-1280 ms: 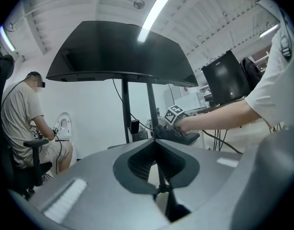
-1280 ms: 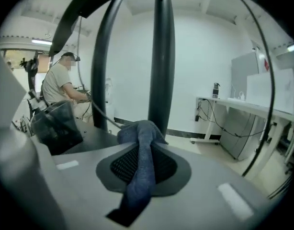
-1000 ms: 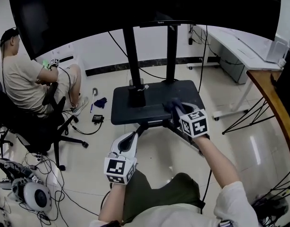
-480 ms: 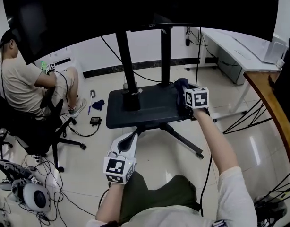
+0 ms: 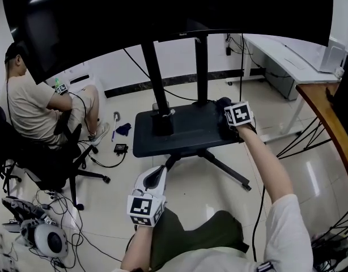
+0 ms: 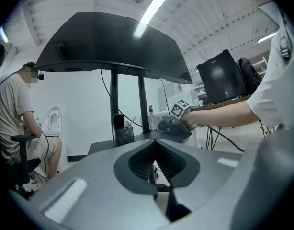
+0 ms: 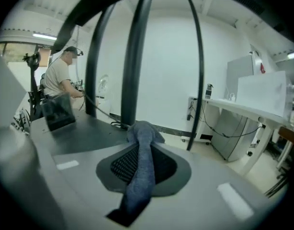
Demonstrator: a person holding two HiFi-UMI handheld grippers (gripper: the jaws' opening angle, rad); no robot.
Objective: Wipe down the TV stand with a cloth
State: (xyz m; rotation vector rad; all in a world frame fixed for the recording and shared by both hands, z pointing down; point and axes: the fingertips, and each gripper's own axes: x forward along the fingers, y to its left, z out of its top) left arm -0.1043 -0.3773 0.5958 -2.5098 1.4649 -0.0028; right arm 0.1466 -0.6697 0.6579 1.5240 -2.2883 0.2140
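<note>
Blue-grey cloth [image 7: 141, 166] sits pinched by the right gripper [image 5: 226, 113] on the right edge of the TV stand's black shelf [image 5: 185, 132], while the left gripper [image 6: 154, 145] hangs low, jaws pressed together, empty.

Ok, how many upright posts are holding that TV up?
2. The left post rises from the black shelf; the right post stands at its back edge, beside the right gripper holding the cloth. The screen hides their tops.

tv screen [image 5: 162, 10] cut off at top edge; cloth [image 5: 221, 103] mostly hidden behind right claw [image 5: 226, 114]
</note>
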